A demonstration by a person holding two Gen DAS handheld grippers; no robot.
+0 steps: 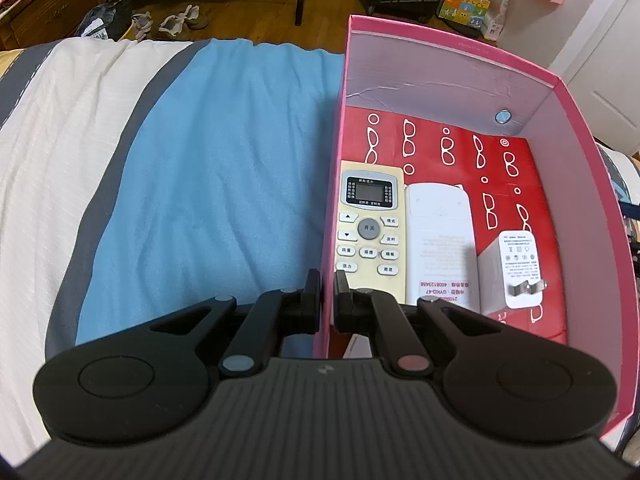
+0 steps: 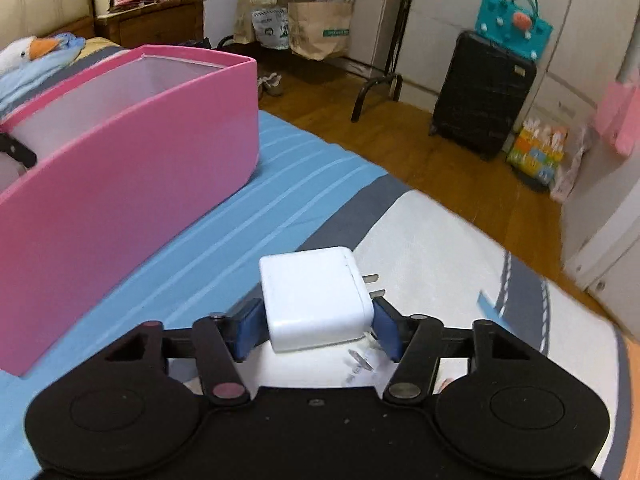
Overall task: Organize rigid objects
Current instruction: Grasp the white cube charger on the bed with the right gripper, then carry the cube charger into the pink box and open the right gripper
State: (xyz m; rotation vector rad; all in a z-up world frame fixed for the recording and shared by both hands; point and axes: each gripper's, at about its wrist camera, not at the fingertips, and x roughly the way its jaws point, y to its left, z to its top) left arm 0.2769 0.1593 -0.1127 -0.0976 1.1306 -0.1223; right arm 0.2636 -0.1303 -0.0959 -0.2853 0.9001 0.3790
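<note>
A pink box [image 1: 592, 184] stands on the bed. Inside it lie a yellowed remote control [image 1: 370, 224], a white remote face down [image 1: 440, 240] and a white plug adapter [image 1: 520, 272] on a red sheet with glasses drawings. My left gripper [image 1: 328, 292] is shut on the box's left wall [image 1: 334, 200], one finger outside and one inside. My right gripper [image 2: 316, 320] is shut on a white charger block [image 2: 312, 296], its prongs pointing right, held above the bedspread. The pink box [image 2: 132, 184] is to its left.
The bed has a blue, grey and white cover [image 1: 220, 184]. A black suitcase [image 2: 480, 96] and bags [image 2: 316, 28] stand on the wooden floor beyond the bed. A goose plush [image 2: 28, 50] lies behind the box.
</note>
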